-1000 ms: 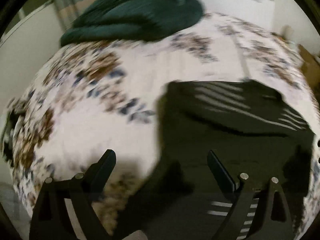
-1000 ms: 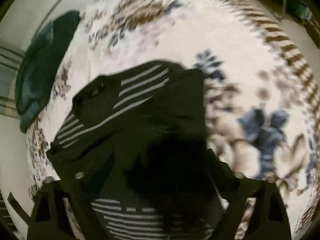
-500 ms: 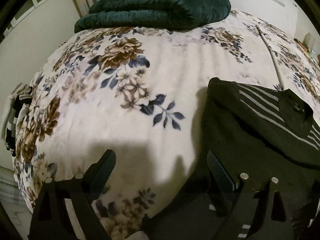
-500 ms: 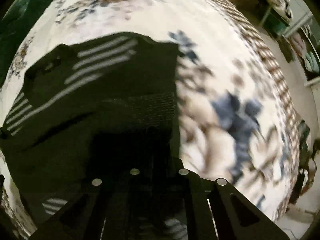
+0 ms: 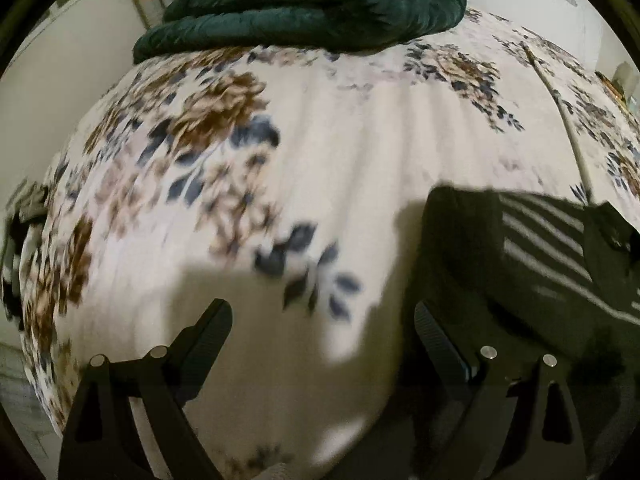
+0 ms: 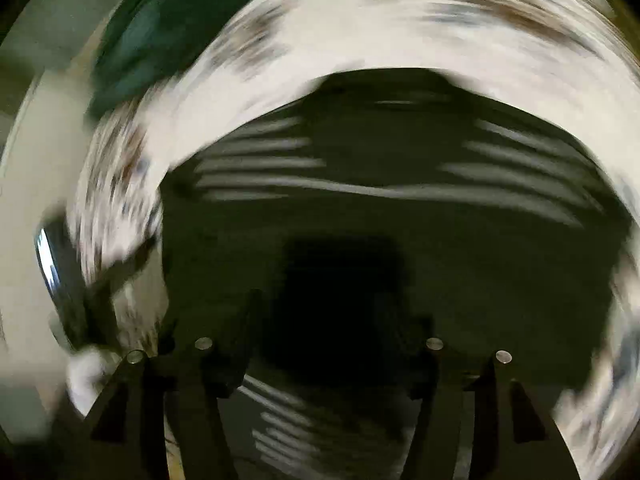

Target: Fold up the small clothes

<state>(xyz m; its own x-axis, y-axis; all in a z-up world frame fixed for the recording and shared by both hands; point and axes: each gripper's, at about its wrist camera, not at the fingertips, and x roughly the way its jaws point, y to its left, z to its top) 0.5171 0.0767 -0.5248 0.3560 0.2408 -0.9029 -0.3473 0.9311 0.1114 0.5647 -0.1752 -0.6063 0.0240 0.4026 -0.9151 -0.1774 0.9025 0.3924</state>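
From the left wrist view, the left tool [image 5: 322, 322] hangs over the bed [image 5: 380, 152] with its two black fingers spread wide and nothing between them. Under the gap there is only the flowered bedspread, cream with brown and blue blossoms, and a soft shadow falling across it. The dark striped garment [image 5: 520, 280] lies flat on the bedspread to the right, its near edge running just beside and under the right-hand finger [image 5: 438, 344]; I cannot tell whether that finger touches the cloth. Pale stripes cross the garment's upper part. At the far end of the bed sits a bulky dark green quilt [image 5: 312, 0], folded into a heap, with a pale wall behind it.

The right wrist view is badly smeared by motion, so details are hard to make out. The right tool [image 6: 320, 320] points down at the same dark striped garment [image 6: 400, 208], which fills the middle of the picture, its pale stripes fanning out on both sides and a further band of stripes showing low down between the fingers. The jaws are opening, standing apart with the garment beneath them, and the fingers look to be clear of the cloth rather than pinching it. The flowered bedspread [image 6: 400, 20] curves around the garment, and the green quilt [image 6: 160, 28] is a blur at the upper left.
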